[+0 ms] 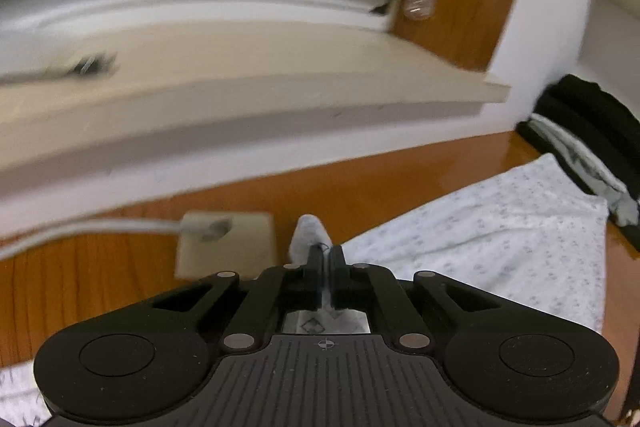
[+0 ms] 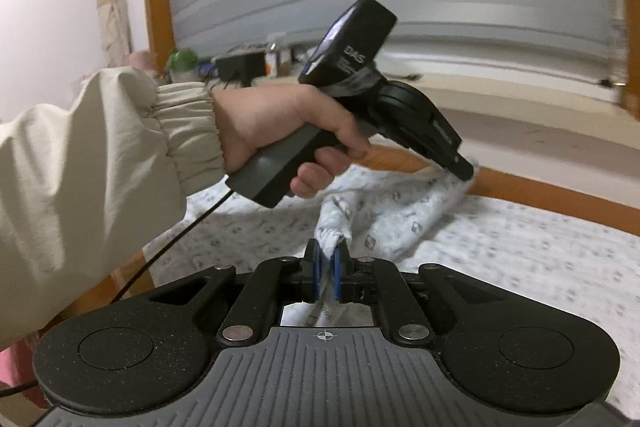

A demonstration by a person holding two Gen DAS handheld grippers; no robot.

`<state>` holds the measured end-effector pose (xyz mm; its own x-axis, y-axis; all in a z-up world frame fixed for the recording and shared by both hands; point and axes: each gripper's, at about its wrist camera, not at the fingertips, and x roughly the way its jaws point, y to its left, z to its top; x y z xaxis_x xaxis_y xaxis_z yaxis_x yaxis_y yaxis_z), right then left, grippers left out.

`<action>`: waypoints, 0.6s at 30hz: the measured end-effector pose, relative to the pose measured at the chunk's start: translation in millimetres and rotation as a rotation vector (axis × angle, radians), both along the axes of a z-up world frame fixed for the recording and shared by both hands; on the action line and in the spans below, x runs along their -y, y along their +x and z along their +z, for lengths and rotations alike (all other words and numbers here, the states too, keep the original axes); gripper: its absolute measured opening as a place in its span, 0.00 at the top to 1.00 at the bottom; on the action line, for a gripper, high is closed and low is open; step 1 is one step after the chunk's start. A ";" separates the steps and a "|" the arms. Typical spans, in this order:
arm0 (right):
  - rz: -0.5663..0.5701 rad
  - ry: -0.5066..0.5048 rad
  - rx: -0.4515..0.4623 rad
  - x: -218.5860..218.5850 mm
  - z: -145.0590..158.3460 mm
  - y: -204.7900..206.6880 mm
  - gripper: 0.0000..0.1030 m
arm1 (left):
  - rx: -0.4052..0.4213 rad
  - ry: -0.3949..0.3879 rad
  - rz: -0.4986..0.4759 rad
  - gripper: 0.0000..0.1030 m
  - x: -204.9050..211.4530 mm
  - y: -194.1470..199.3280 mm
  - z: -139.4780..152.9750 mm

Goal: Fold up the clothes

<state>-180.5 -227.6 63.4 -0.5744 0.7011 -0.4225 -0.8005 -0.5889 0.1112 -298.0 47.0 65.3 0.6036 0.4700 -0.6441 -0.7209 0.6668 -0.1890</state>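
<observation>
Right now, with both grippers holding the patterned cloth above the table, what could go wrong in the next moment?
1. The right gripper pinches only a thin bunched edge of the patterned garment; a pull could slip it free.
2. The left gripper also holds just a small tip of the fabric, so uneven tension may spoil the fold.
3. The black cable hanging from the left hand runs near the cloth and might snag.
</observation>
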 end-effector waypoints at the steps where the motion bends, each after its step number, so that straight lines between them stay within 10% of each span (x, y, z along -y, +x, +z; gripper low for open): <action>1: -0.007 0.004 -0.010 4.9 1.7 7.1 0.93 | -0.001 0.010 -0.009 0.97 2.4 7.0 7.4; 5: -0.047 -0.009 -0.064 27.1 -3.5 38.9 0.93 | -0.025 0.045 -0.016 0.93 15.6 43.3 26.2; 8: -0.114 -0.074 -0.107 38.1 -25.8 61.7 0.89 | -0.032 0.076 -0.033 0.42 28.2 62.8 27.1; 18: -0.180 -0.107 -0.095 29.3 -37.2 64.6 0.60 | -0.031 0.074 0.041 0.40 4.1 22.2 1.0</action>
<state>-115.8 -256.8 26.2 -0.4843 0.7501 -0.4503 -0.8749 -0.4179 0.2449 -275.8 42.9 66.3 0.5636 0.5408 -0.6244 -0.7524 0.6481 -0.1177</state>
